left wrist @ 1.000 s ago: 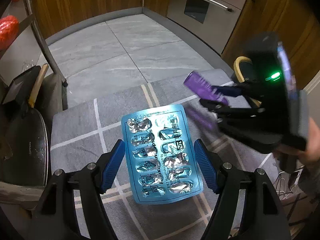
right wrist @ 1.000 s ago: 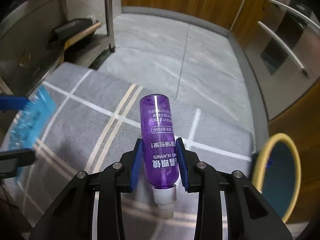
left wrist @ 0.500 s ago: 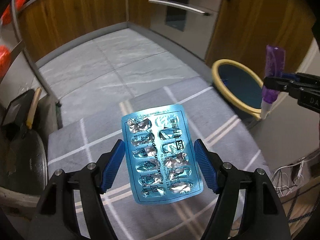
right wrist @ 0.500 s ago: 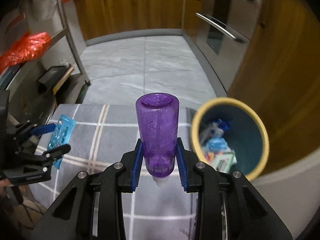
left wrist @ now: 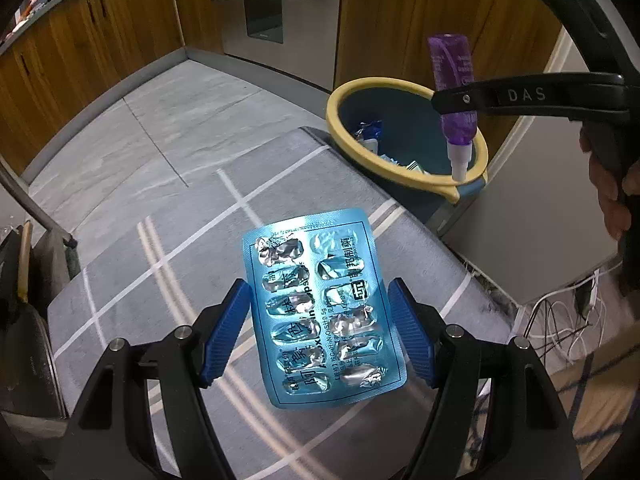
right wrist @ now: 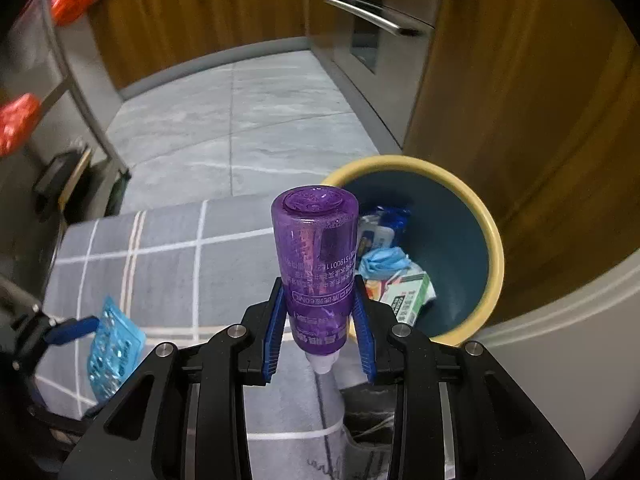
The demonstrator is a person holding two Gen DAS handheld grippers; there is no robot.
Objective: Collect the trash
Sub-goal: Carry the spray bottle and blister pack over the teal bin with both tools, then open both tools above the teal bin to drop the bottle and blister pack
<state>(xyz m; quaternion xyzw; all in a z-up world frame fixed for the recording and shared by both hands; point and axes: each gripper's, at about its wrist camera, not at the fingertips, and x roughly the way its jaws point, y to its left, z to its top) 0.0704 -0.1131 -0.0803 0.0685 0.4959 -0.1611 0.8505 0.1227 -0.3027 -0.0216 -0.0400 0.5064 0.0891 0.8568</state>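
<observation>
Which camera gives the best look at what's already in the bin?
The right wrist view: it looks down into the bin, showing wrappers, a blue mask and a small box, though the purple bottle hides some. The left wrist view sees the bin from the side, with only scraps visible.

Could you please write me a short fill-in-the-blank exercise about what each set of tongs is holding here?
1. The left tongs hold a blue ____ pack.
2. The right tongs grip a bottle coloured ____.
3. The bottle's white nozzle points ____.
4. The bin has a ____ rim.

Missing words: blister; purple; down; yellow
</observation>
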